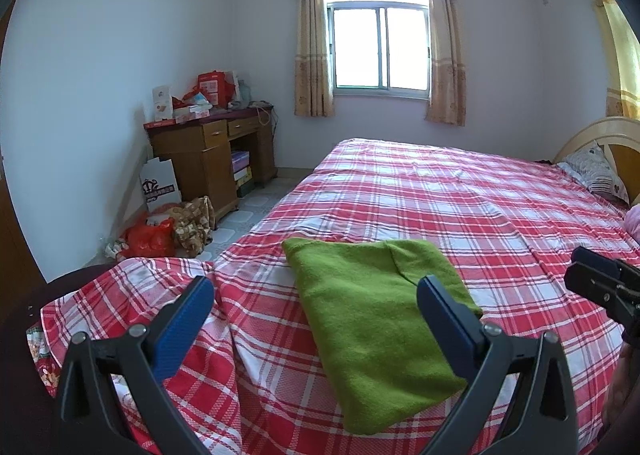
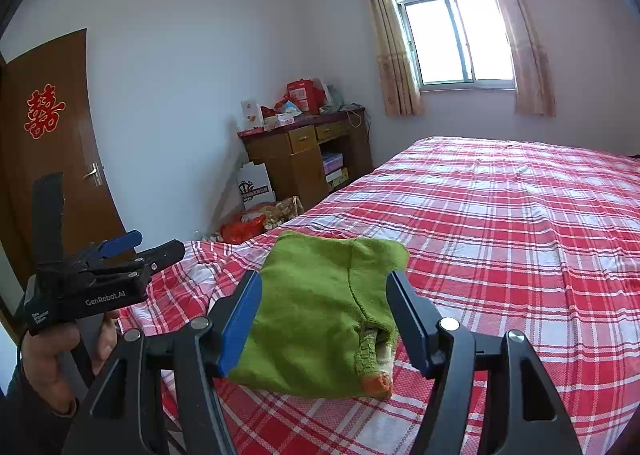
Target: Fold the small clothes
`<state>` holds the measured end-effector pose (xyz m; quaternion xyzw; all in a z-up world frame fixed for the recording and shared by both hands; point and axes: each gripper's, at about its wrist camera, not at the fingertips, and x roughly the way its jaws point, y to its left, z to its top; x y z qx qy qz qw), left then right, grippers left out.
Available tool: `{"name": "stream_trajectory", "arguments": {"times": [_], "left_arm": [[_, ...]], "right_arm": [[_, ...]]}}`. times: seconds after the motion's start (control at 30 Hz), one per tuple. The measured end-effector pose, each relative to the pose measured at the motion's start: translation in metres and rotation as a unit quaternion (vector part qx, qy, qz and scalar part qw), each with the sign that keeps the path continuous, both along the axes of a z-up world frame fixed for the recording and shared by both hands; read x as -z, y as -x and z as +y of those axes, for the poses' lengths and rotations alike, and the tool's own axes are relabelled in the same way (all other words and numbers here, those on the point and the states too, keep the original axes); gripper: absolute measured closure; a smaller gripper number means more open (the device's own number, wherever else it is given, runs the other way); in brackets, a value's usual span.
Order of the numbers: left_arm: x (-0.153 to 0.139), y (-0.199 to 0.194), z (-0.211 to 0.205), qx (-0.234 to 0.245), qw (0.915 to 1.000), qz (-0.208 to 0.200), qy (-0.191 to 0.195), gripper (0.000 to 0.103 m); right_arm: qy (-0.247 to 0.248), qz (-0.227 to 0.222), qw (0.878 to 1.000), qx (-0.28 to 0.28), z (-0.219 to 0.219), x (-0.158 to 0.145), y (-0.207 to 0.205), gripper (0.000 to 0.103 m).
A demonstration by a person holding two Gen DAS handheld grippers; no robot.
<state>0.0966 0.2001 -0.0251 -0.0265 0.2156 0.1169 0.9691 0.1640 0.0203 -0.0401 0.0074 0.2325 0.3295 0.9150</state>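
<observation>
A small green garment lies folded into a rough rectangle near the front corner of the bed. In the right wrist view the garment shows a knitted cuff with an orange edge at its near end. My left gripper hovers over the garment's near half, open, with nothing between its blue pads. My right gripper is also open, its fingers standing on either side of the garment without pinching it. A hand holds the left gripper off to the left, past the bed's corner. The right gripper shows at the right edge.
The bed's red plaid sheet stretches far to the right, with a pillow and headboard at its end. A cluttered wooden desk, bags on the floor and a brown door stand to the left.
</observation>
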Motion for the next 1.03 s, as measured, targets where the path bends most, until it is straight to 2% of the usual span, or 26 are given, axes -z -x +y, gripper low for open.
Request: {"name": "stream_trajectory", "arguments": {"times": [0.47, 0.87, 1.03], "left_arm": [[-0.008, 0.002, -0.004, -0.001, 0.9999, -0.009, -0.006, 0.0], [-0.005, 0.002, -0.005, -0.033, 0.9985, -0.017, -0.039, 0.0], [-0.006, 0.003, -0.003, -0.031, 0.9986, -0.025, -0.036, 0.0]], "right_arm": [[-0.004, -0.009, 1.0, 0.002, -0.005, -0.003, 0.004, 0.037], [0.006, -0.003, 1.0, -0.005, -0.002, 0.004, 0.005, 0.037], [0.009, 0.003, 1.0, -0.006, -0.001, 0.008, 0.004, 0.037]]}}
